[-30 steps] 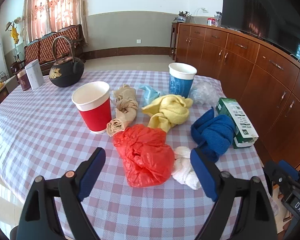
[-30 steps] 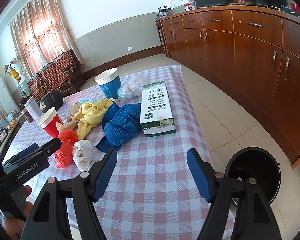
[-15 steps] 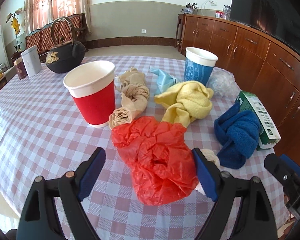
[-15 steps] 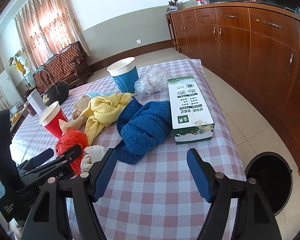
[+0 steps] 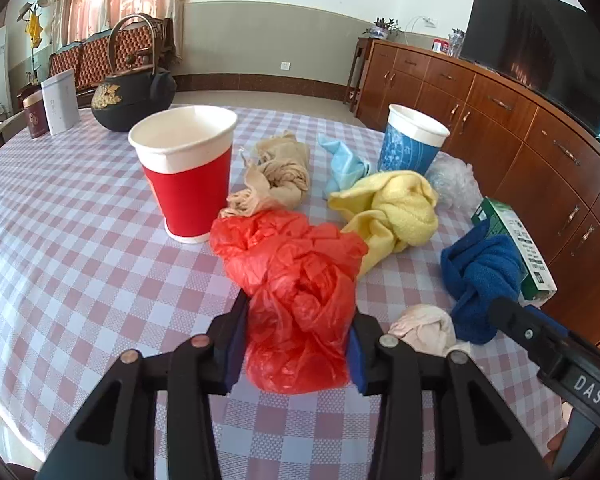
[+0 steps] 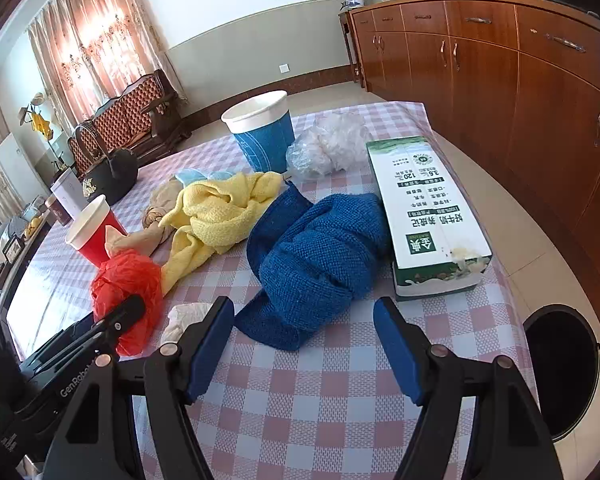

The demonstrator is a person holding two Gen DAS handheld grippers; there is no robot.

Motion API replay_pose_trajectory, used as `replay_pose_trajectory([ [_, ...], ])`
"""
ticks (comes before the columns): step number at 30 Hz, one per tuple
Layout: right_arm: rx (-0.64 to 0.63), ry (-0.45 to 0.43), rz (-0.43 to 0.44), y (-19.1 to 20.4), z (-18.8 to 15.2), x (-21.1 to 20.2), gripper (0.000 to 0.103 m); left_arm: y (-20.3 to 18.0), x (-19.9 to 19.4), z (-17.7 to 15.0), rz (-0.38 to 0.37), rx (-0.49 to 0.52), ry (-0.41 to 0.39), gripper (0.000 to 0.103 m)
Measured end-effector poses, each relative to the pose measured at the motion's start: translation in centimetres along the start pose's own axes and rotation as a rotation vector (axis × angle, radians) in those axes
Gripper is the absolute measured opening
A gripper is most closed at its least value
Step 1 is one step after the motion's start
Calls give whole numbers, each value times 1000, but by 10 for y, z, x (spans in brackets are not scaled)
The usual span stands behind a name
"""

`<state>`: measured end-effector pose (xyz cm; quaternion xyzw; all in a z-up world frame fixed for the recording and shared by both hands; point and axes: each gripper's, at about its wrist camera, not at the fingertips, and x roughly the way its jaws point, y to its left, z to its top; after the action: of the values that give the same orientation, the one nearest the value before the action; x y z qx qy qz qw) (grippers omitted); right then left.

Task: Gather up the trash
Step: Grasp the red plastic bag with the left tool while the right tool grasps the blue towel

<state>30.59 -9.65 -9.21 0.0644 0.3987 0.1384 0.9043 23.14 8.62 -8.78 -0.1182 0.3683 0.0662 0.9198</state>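
The near part of the red plastic bag point(image 5: 296, 292) is covered on both sides by the blue pads of the left gripper point(image 5: 296, 340), so the contact there is not fully seen. The white crumpled wad point(image 5: 424, 326) is partly hidden behind that gripper's right finger, and in the right wrist view behind the right gripper's point(image 6: 304, 340) left finger. The black trash bin point(image 6: 560, 368) is cut by the table edge and a gripper finger. The small print on the green carton point(image 6: 424, 216) is too small to read. The light blue cloth point(image 6: 192, 178) shows only a corner behind the yellow towel point(image 6: 220, 212). The TV point(image 5: 540, 44) is cut off by the lens rim.
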Motion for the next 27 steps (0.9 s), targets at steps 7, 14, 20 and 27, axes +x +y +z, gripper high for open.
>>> replay_pose_trajectory([
  [7, 14, 22, -15, 0, 3, 17, 49, -1, 2, 0, -9, 13, 10, 42],
  [14, -1, 51, 55, 0, 0, 17, 11, 0, 1, -1, -12, 4, 12, 42],
  [20, -40, 65, 58, -2, -19, -6, 11, -1, -4, -5, -14, 4, 13, 42],
  [27, -40, 60, 50, -13, -31, -24, 40, -1, -10, -7, -8, -5, 16, 45],
])
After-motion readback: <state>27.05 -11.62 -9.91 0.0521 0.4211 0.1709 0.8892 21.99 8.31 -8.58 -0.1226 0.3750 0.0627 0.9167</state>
